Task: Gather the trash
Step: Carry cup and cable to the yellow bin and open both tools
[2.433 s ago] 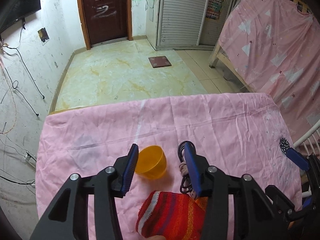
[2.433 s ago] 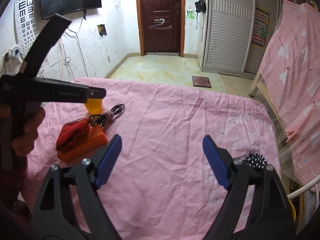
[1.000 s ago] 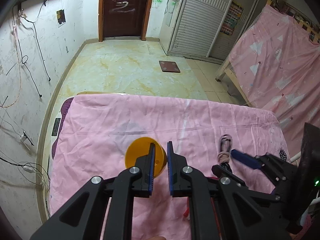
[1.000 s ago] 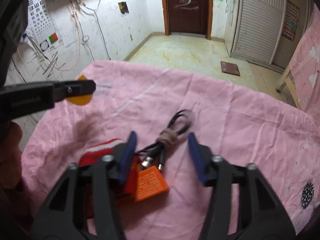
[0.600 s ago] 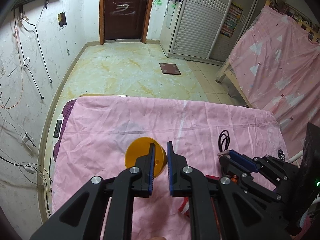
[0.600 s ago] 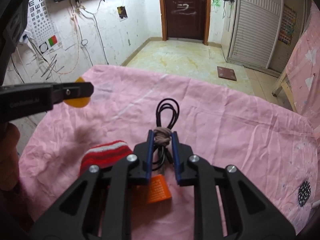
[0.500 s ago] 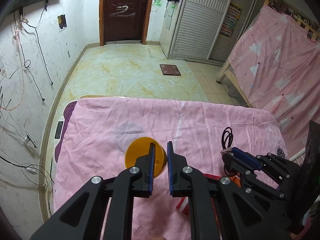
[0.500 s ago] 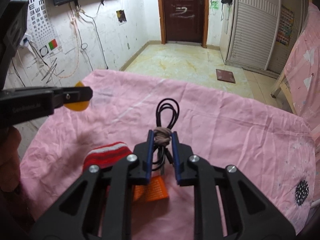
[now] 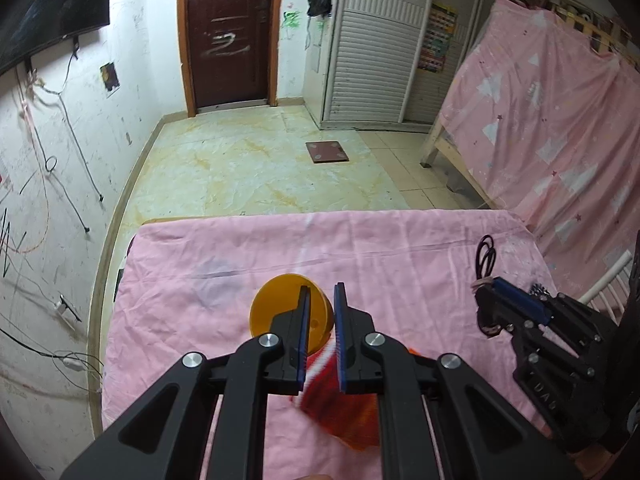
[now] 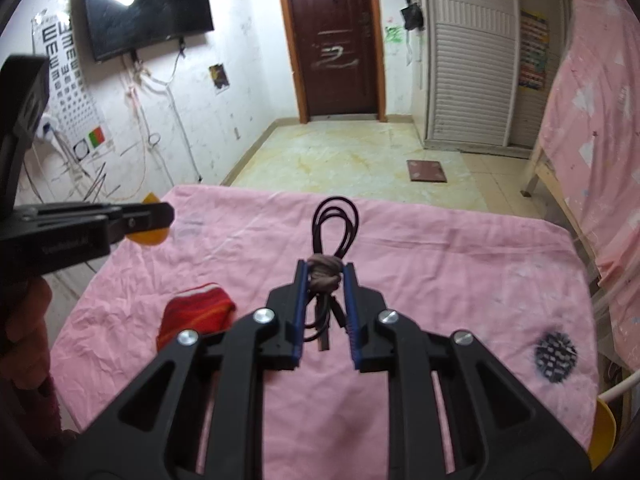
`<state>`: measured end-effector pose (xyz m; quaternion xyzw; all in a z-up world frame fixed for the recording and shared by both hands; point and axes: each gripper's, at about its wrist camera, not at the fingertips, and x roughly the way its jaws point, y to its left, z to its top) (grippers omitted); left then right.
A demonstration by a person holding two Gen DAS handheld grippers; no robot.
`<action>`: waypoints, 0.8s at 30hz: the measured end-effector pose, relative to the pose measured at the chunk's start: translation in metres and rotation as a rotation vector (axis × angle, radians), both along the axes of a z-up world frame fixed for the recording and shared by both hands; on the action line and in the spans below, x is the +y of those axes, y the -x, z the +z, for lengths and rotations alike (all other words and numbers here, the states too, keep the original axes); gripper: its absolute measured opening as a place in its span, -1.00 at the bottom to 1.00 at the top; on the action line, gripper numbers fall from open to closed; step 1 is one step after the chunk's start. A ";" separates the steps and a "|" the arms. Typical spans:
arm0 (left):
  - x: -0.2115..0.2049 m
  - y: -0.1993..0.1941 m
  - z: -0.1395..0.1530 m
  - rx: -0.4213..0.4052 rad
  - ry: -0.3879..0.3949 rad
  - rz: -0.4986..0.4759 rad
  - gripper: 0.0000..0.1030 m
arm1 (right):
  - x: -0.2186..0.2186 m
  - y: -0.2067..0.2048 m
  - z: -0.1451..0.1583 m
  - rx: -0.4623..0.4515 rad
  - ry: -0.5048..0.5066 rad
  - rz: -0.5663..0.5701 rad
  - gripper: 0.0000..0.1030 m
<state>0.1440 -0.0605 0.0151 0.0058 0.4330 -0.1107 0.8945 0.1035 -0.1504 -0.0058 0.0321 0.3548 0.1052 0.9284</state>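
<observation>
My left gripper (image 9: 322, 292) is shut on the rim of a yellow plastic cup (image 9: 276, 312) and holds it above the pink sheet (image 9: 192, 280). It shows at the left of the right wrist view (image 10: 160, 216) with the cup (image 10: 148, 236) behind it. My right gripper (image 10: 325, 270) is shut on a coiled black cable (image 10: 334, 220) tied with a brown band, lifted off the sheet. It shows in the left wrist view (image 9: 500, 288) with the cable (image 9: 486, 254). A red striped sock (image 10: 196, 312) lies on the sheet, also seen below the left fingers (image 9: 340, 408).
A black spiky ball (image 10: 556, 354) lies on the sheet at the right. Beyond the sheet's far edge are a tiled floor (image 9: 260, 168), a red scale (image 9: 326, 152) and a dark door (image 10: 334, 40). A pink-draped bunk (image 9: 560, 120) stands at the right.
My right gripper has risen with the cable in it, leaving the sock and orange item below. My left gripper keeps hold of the yellow cup, slightly higher.
</observation>
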 end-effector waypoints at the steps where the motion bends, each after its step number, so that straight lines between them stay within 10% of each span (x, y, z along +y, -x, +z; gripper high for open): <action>1: -0.005 0.002 0.002 -0.003 -0.004 -0.007 -0.93 | -0.005 0.003 0.001 -0.004 -0.003 -0.008 -0.69; 24: -0.139 0.052 0.015 -0.045 -0.092 -0.200 -0.93 | -0.177 0.110 0.014 -0.122 -0.092 -0.344 -0.68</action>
